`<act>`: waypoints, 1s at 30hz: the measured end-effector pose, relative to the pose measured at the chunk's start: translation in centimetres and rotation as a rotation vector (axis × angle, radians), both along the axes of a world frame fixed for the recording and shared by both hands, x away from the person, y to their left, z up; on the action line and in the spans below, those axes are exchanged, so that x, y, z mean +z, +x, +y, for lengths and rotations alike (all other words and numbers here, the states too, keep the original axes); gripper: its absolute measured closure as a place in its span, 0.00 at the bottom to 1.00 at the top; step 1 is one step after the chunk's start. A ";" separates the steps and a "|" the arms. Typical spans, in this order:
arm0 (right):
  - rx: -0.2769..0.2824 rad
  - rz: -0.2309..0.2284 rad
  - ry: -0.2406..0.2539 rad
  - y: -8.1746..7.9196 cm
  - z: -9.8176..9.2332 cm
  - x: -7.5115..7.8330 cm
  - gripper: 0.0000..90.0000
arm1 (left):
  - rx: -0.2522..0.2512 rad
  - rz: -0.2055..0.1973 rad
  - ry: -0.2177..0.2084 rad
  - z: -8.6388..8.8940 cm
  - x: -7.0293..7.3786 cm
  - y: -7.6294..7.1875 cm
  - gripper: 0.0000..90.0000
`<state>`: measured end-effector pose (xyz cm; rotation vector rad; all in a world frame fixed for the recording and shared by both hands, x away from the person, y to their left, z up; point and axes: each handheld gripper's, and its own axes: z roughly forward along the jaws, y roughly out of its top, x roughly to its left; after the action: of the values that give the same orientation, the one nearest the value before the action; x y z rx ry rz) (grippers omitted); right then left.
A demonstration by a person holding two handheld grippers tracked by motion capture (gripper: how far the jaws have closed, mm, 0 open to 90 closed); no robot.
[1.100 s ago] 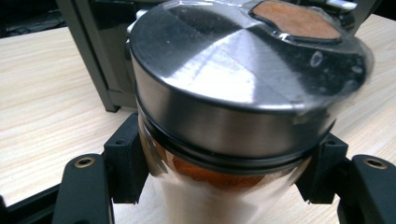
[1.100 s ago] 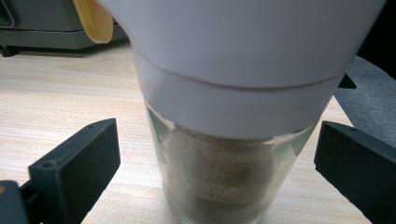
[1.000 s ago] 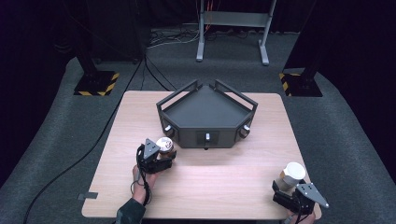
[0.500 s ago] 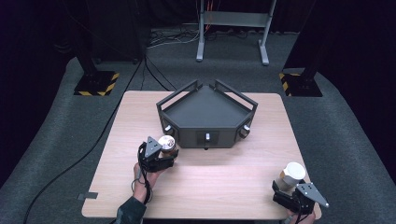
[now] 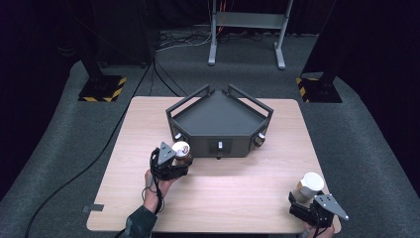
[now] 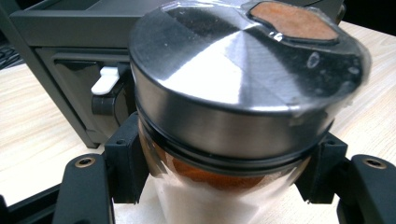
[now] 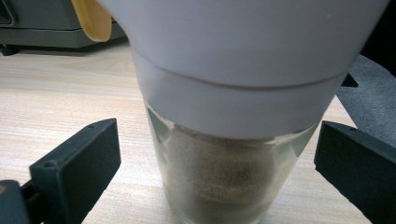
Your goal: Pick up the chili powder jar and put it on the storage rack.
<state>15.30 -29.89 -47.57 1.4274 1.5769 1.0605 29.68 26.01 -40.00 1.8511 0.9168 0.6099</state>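
Observation:
A glass jar with a shiny metal lid and orange-brown powder inside stands on the wooden table, just in front of the black angular tray's left corner. My left gripper is shut on it, with both pads pressed against the glass below the lid. Near the table's front right corner stands a second glass jar with a wide white cap and grey-brown powder. My right gripper is open around it, and its fingers stand well clear of the glass on both sides.
A black angular tray with raised rails and small knobs sits at the table's middle back. A white latch shows on its front wall. A yellow scoop-like tip hangs beside the white cap. Dark carpet and stand legs surround the table.
My left gripper has edged slightly toward the black tray with the metal-lidded jar in it. The right gripper and its jar have stayed put.

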 end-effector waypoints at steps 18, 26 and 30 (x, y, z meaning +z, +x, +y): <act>0.001 -0.001 0.002 0.0 -0.1 0.0 0.00 | -0.032 -0.006 0.016 -0.7 0.7 0.6 0.35; 0.001 0.001 0.001 0.0 0.0 0.0 0.00 | -0.046 -0.002 0.022 -0.9 0.9 0.8 0.35; 0.001 0.001 0.001 0.0 0.0 0.0 0.00 | -0.051 -0.004 0.022 -1.0 1.1 0.9 0.35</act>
<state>15.32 -29.93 -47.56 1.4279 1.5785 1.0615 30.61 25.03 -38.93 1.8869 0.8605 0.5943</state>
